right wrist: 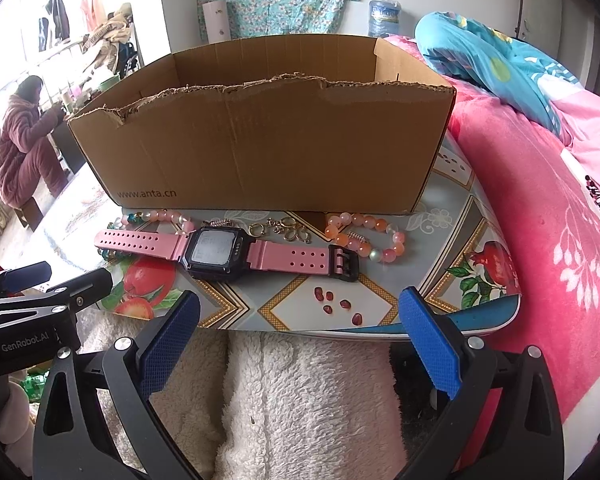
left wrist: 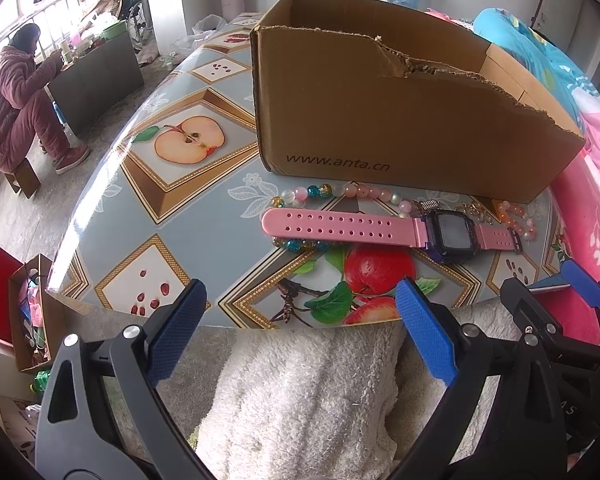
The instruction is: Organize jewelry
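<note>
Left wrist view: a torn, open-topped cardboard box (left wrist: 380, 112) of plain brown corrugated board, printed with a web address low on its front wall, stands on a round table (left wrist: 172, 216) under a glossy cloth patterned with framed fruit. Just in front of the box lies the jewelry. A watch (left wrist: 448, 232) with a smooth pink perforated rubber strap and a square black case lies flat, stretched out along the box's front wall. Between the watch and the box, a bracelet (left wrist: 364, 192) of round glassy beads in pink, teal and amber curls partly under the strap. Beside the watch case, just in front of the box, sits a small tangle of gold-coloured metal rings (right wrist: 288, 230). Further along the box front toward its right end, a second bracelet (right wrist: 364, 242) of orange and pink beads forms a loose loop, touching the watch's black buckle.

The left gripper (left wrist: 300, 332) is held low at the table's near edge, well short of the box, pointing at it, its two blue textured pads spread wide with nothing between them. The right gripper (right wrist: 300, 328) is posed the same way, level and aimed at the box front, its pads also wide apart and empty. Both hang over a fluffy white fleece garment (right wrist: 300, 400). Beside the box's right end lies pink flowered bedding (right wrist: 540, 208).
</note>
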A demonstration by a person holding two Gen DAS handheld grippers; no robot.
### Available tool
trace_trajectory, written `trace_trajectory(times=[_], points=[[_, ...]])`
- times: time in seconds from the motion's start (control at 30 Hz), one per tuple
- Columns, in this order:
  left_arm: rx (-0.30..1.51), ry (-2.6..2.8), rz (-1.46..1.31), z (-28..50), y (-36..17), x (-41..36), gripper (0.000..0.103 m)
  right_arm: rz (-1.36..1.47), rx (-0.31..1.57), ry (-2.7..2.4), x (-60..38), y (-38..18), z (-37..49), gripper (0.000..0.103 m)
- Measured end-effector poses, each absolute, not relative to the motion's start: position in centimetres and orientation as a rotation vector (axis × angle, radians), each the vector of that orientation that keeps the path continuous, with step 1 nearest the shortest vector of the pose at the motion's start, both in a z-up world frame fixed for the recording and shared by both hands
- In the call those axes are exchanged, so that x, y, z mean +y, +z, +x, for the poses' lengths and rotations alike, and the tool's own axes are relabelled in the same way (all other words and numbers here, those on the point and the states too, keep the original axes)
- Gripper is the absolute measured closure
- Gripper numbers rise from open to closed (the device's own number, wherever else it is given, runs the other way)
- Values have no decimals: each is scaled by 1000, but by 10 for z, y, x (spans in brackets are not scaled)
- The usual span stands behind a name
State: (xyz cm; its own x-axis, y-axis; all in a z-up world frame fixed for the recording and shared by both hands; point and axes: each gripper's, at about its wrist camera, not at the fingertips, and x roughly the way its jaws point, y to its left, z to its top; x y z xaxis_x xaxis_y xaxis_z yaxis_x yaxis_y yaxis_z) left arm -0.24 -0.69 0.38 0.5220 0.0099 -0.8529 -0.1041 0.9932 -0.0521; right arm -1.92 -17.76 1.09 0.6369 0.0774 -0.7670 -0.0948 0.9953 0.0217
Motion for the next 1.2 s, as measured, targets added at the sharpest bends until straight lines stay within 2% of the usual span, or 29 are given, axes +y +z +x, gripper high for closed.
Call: trace_trajectory(times=[1.2], points=[[1020,65,-106,-4,4,-6,11,-16,861,80,-177,16,-20,6]])
